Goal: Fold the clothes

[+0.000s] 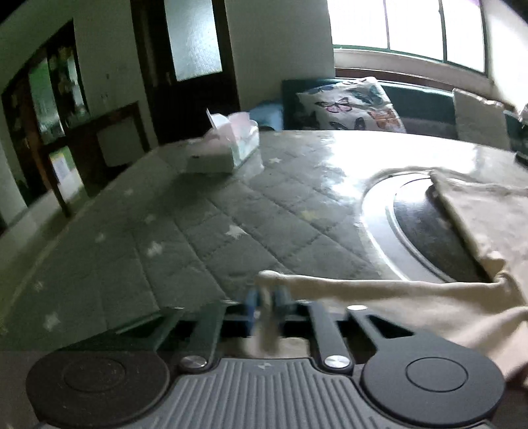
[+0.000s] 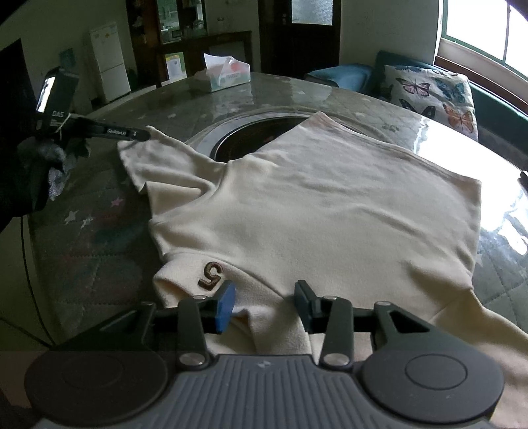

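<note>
Cream cotton fills my right view: the shirt (image 2: 330, 211) lies spread over the middle of the table (image 2: 158, 109), its far part draped across the dark round inset (image 2: 257, 132) at the table's centre. A brown "5" patch (image 2: 210, 274) sits on the near fold, just beyond my right gripper (image 2: 264, 302). Its jaws are spread, one blue pad (image 2: 225, 305) to the left and the other finger to the right, with shirt fabric bunched between and under them; they are not pinching it.

Over on the left edge of the table, my left gripper (image 2: 138, 133) has its tip at the end of the sleeve (image 2: 148, 158), which stretches out away from the shirt body. In the left wrist view the picture is blurred, but the blue pads (image 1: 252, 305) are pressed together on a cream fold (image 1: 274, 280) of the sleeve, which runs off to the right toward the rest of the shirt.

Quilted grey cloth with small stars (image 1: 237, 231) covers the tabletop under a glossy sheet. A tissue box (image 2: 227, 77) stands near the far edge, well apart from the shirt. Beyond the table, a butterfly cushion (image 2: 432, 95) rests on a teal sofa (image 2: 343, 74) under the window (image 1: 412, 29).
</note>
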The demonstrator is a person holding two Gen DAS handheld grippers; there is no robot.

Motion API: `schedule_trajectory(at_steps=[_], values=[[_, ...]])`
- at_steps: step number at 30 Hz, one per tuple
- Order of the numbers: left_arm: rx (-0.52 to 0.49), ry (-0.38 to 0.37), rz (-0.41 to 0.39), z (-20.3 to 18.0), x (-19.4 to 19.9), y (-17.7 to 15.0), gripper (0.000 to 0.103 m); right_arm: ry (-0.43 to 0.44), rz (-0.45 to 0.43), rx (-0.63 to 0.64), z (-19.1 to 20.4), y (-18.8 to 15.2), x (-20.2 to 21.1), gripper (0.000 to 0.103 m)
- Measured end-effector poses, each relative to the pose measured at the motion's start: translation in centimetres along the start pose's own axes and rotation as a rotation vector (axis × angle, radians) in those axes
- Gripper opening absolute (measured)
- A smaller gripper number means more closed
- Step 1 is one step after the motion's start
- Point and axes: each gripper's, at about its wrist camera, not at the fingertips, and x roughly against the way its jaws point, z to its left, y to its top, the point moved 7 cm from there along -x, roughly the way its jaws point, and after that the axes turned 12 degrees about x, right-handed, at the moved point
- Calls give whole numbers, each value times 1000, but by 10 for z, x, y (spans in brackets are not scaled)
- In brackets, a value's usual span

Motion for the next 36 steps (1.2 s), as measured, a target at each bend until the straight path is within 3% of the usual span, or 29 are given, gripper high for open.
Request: schedule_trajectory(at_steps=[6, 12, 14, 16, 19, 23, 26, 30, 36], values=[[-46, 92, -74, 8, -12, 12, 4, -3, 6, 5, 0, 0, -1, 42], [-124, 116, -71, 0, -20, 5, 10, -10, 8, 8, 0, 1, -1, 43], [-122, 123, -69, 1, -20, 7, 15, -17, 9, 9, 1, 2, 0, 45], [-116, 136, -73, 3, -18, 10, 44, -23, 3, 11, 1, 2, 3, 46], [-111, 141, -96, 1, -7, 15, 47, -24, -8, 11, 0, 3, 7, 47], [-104, 76, -110, -19, 17, 16, 54, -33, -17, 13, 0, 2, 12, 48], [-99, -37, -81, -47, 36, 9, 57, -46, -19, 2, -2, 3, 12, 48], [-181, -174, -82, -97, 61, -6, 64, -48, -41, -9, -2, 10, 11, 48], [-299, -311, -80, -153, 79, -32, 68, 7, -76, 29, 20, 25, 4, 48]])
